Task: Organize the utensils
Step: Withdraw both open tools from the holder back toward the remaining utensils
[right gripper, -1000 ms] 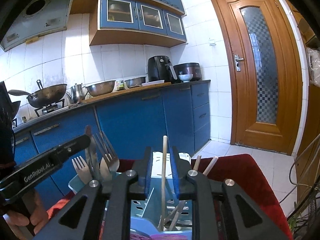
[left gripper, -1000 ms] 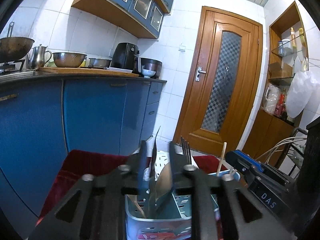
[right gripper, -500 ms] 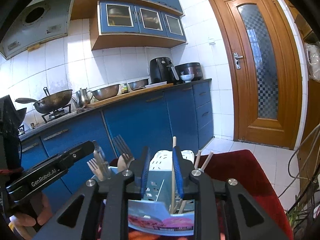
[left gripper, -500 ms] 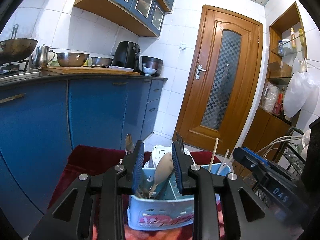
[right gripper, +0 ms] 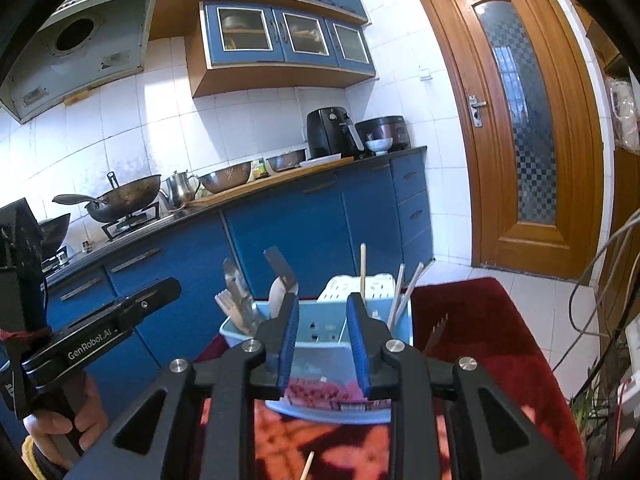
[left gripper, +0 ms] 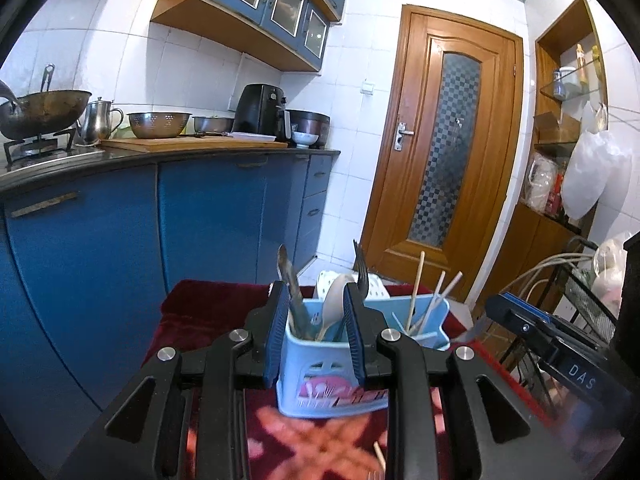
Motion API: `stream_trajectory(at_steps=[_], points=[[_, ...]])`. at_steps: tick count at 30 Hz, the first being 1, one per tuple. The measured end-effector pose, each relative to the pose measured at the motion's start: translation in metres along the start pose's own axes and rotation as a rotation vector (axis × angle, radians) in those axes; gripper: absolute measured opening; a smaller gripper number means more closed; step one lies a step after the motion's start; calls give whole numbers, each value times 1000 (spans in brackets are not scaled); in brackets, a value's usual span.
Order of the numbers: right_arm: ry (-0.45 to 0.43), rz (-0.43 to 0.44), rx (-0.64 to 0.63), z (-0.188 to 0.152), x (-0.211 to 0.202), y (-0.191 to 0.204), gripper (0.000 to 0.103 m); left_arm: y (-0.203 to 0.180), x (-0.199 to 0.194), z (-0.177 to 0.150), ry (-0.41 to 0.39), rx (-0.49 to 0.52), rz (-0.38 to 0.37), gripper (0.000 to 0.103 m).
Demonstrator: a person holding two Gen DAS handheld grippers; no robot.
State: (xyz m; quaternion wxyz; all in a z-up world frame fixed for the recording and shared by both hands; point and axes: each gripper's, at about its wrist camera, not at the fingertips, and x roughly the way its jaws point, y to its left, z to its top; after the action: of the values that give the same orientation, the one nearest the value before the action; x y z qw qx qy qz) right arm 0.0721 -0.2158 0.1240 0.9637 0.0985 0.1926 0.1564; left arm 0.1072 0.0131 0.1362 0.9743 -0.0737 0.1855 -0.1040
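**Desk:** Where's the caddy from your grippers?

**Operator:** Straight ahead of both, standing on the red cloth. My left gripper lines up with its left compartment, where the forks and spoon stand upright. My right gripper faces the middle, with the chopsticks upright just right of it.

**Desk:** Holding anything?

**Operator:** No. Both sets of jaws stand narrowly parted and empty; the right ones have just been opening, with nothing between them.

**Desk:** What's left?

**Operator:** One loose chopstick lies flat on the cloth below the grippers, nearer me than the caddy, its long axis running roughly toward the caddy. I judge the right hand nearer. Another utensil lies right of the caddy.
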Motion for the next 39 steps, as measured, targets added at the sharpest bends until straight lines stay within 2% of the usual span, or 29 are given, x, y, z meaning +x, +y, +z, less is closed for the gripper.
stream_trajectory(at_steps=[5, 7, 12, 20, 28, 39], points=[[37, 18, 5, -12, -11, 8, 28, 1, -20, -10, 19, 5, 14, 29], [50, 28, 4, -17, -16, 12, 28, 0, -26, -16, 44, 12, 17, 32], [86, 56, 22, -33, -27, 20, 29, 1, -37, -37, 106, 2, 13, 32], [162, 28, 17, -66, -38, 25, 32, 12, -47, -66, 197, -27, 31, 32], [301, 11, 58, -103, -28, 17, 32, 21, -45, -95, 289, -52, 49, 32], [443, 6, 38, -138, -1, 26, 33, 28, -34, -116, 363, -60, 65, 32]])
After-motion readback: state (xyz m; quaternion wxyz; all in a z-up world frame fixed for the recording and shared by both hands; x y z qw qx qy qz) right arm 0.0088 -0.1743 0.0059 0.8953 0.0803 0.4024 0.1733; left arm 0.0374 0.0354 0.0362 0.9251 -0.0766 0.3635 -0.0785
